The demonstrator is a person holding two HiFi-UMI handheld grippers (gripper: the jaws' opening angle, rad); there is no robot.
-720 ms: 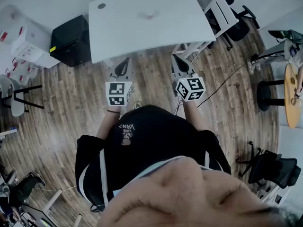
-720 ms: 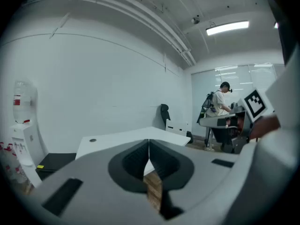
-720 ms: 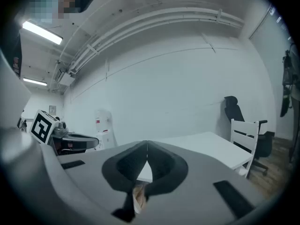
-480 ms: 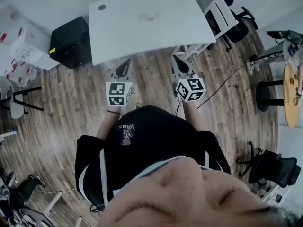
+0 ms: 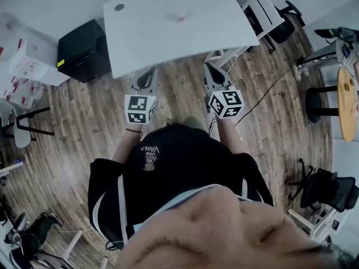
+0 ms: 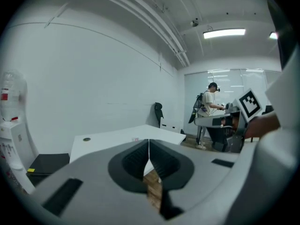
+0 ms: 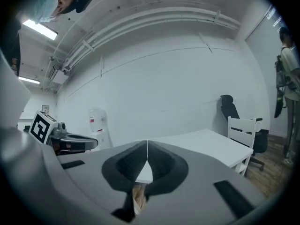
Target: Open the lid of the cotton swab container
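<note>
A small pale container (image 5: 178, 17) sits on the far part of the white table (image 5: 146, 32); its details are too small to tell. It shows as a tiny speck (image 6: 135, 139) in the left gripper view. My left gripper (image 5: 147, 77) hangs over the wooden floor just short of the table's near edge, jaws shut with nothing between them (image 6: 148, 146). My right gripper (image 5: 211, 72) is level with it on the right, also shut and empty (image 7: 147, 149). Both are well short of the container.
A black box (image 5: 81, 49) stands on the floor left of the table. A white chair (image 5: 261, 10) is at the table's right end. A round wooden table (image 5: 348, 111) and an office chair (image 5: 328, 189) stand further right. Another person (image 6: 211, 107) works in the background.
Both grippers have edged a little toward the table and stay shut. The head view has shifted slightly.
</note>
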